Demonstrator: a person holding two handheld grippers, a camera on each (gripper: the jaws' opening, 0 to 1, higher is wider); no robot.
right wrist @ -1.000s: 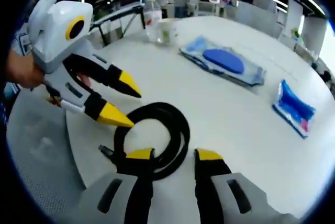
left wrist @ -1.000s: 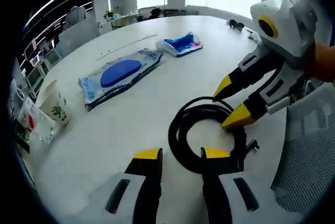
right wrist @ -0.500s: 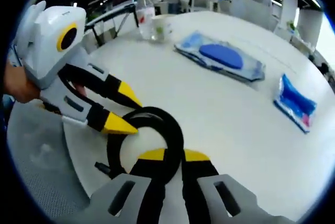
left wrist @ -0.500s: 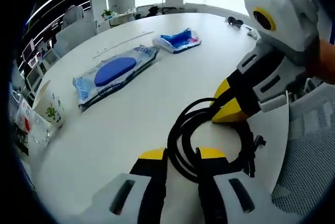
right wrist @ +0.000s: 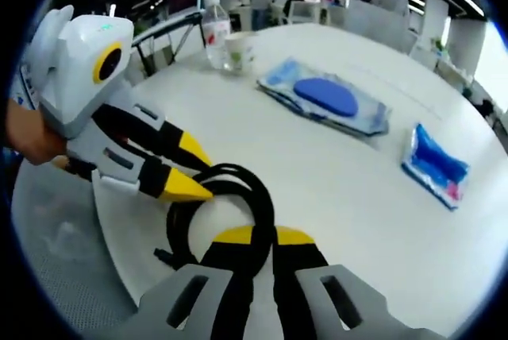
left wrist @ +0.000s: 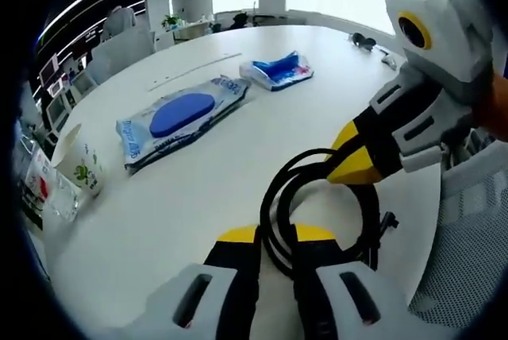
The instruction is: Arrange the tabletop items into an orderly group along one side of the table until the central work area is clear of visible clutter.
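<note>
Both grippers grasp one coiled black cable [left wrist: 317, 197] on the white table [left wrist: 198, 189]. The left gripper [left wrist: 275, 238] pinches the coil's near side between its yellow tips; the right gripper [right wrist: 261, 237] clamps the opposite side, apparently with the loop slightly raised. Beyond the left gripper lie a wet-wipes pack [left wrist: 181, 114] and a small blue packet [left wrist: 278, 69], with a paper cup [left wrist: 79, 167] off to its left.

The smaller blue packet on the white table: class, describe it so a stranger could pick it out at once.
Start at the round white table. Past the black coiled cable lies a long wipes pack with a dark blue oval. The smaller blue packet lies apart beyond it: shorter, crinkled, bright blue with a pink patch.
</note>
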